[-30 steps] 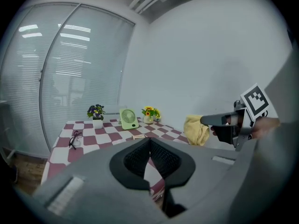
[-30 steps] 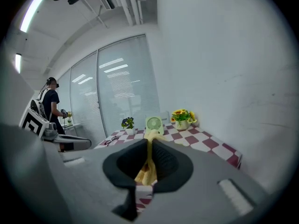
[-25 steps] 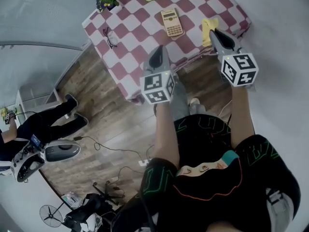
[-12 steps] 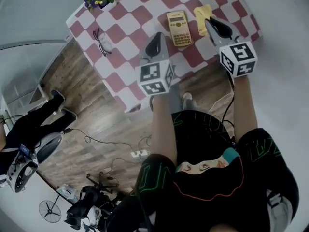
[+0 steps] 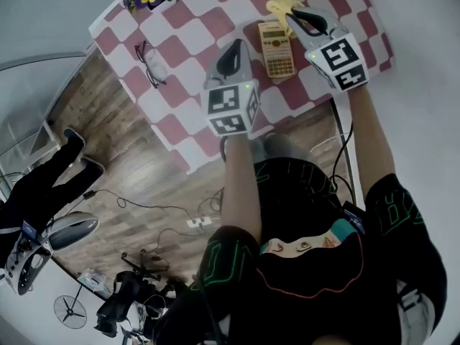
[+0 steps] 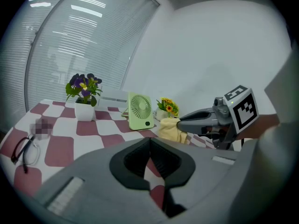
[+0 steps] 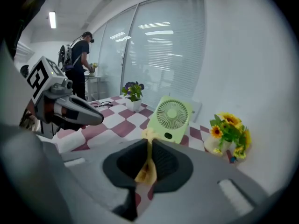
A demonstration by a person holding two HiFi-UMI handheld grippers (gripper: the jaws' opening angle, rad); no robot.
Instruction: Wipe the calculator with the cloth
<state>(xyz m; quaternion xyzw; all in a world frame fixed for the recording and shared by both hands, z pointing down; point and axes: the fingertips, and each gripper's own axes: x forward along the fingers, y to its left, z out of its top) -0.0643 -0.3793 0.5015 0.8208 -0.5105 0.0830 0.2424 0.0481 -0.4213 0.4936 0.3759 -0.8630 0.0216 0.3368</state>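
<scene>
Calculator (image 5: pixel 277 49), tan and key-side up, lies flat on the red-and-white checked table (image 5: pixel 188 85) between the two hand-held grippers; its key legends are too small to read. Nearest the head camera is the person's black top with thin green and orange line patterns, both forearms reaching out over the table edge. The left gripper (image 5: pixel 233 47) hovers just left of the calculator with its jaws pressed together on nothing. Its cube, like the right one's, carries only black-and-white square markers, no words. The right gripper (image 5: pixel 295 16), at the calculator's far right corner, is clamped on the yellow cloth (image 5: pixel 280 4), a fold of which shows pinched between its jaws in the right gripper view. Whether the cloth touches the calculator cannot be told. Spectacles (image 5: pixel 152 63) lie on the table well to the left. Farther back stand a light-green desk fan (image 7: pixel 170 118), a purple-flowered plant in a white pot (image 6: pixel 84 94) and a small pot of yellow flowers (image 7: pixel 229 132). Beyond the table, by the blinds, a person in dark clothes (image 7: pixel 81 59) stands with a backpack-like rig.
</scene>
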